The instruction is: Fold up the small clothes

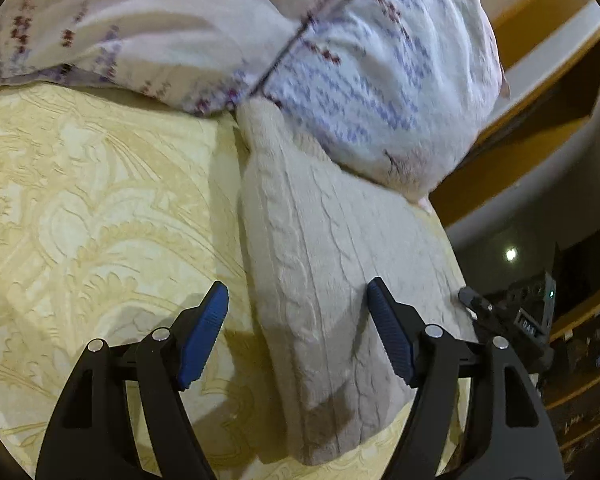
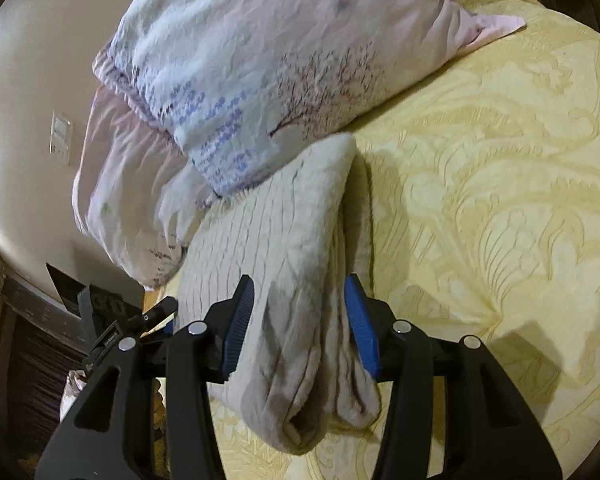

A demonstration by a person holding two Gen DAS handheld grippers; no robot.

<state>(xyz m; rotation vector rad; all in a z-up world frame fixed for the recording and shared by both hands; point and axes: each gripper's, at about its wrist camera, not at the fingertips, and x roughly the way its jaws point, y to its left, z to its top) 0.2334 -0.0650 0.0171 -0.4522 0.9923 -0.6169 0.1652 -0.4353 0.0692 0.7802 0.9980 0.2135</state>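
A cream cable-knit garment lies folded on the yellow patterned bedspread, its far end tucked against a pillow. My left gripper is open and empty, hovering over the garment's near part. In the right wrist view the same garment runs between the blue pads of my right gripper. The jaws stand apart around its rolled fold; the pads look close to the cloth but I cannot tell if they press it. The other gripper shows at the left edge.
A white and pink floral pillow lies at the head of the bed, also in the right wrist view. A wooden headboard and shelf stand behind it. The bed's edge and dark furniture are to the right.
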